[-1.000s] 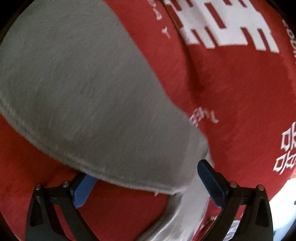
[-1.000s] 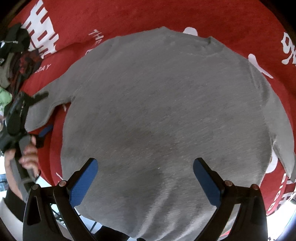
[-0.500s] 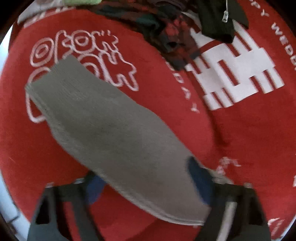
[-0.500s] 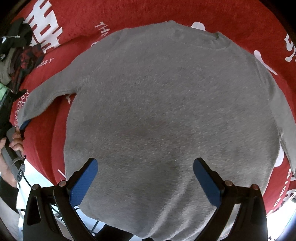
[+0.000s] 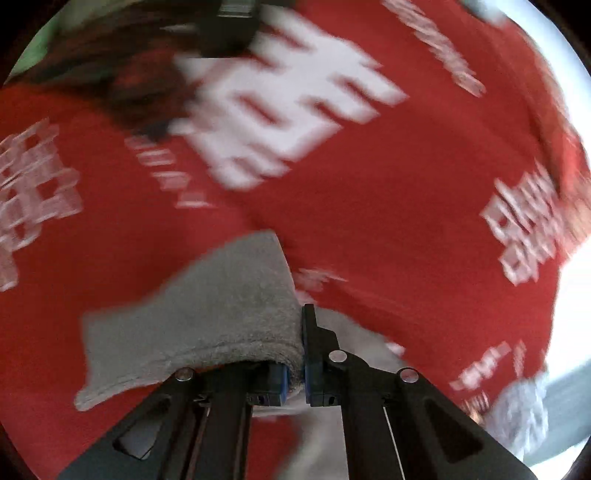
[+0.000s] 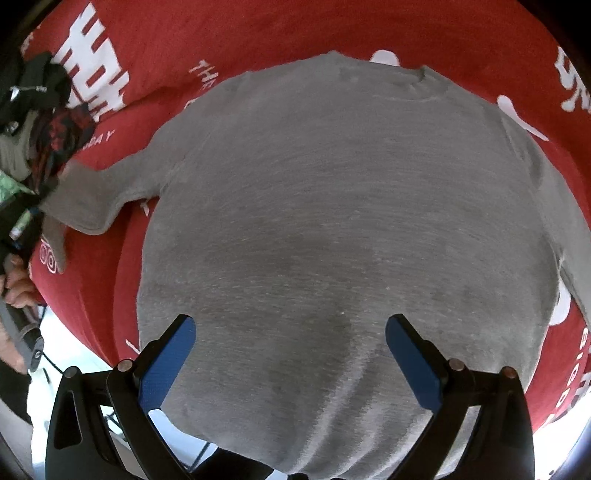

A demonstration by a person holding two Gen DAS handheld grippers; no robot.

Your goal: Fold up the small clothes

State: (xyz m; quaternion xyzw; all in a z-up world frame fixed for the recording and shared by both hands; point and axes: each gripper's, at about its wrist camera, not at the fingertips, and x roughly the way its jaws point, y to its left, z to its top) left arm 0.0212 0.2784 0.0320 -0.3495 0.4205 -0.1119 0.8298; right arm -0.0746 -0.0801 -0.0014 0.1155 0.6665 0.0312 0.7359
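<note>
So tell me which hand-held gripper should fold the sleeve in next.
Left. The left hand-held gripper is already shut on the grey sweater at its sleeve cuff, so it can likely carry it across. The right hand-held gripper hangs open over the hem, gripping nothing.

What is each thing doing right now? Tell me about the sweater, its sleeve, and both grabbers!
Gray sweater: spread flat, not folded.
Sleeve: lifted, pinched at its end.
Left gripper: jaws shut on sleeve.
Right gripper: jaws open, holding nothing.
Red blanket: spread under the sweater.

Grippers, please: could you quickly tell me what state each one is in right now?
Left gripper: closed on the grey sleeve.
Right gripper: open, holding nothing, above the grey sweater.
</note>
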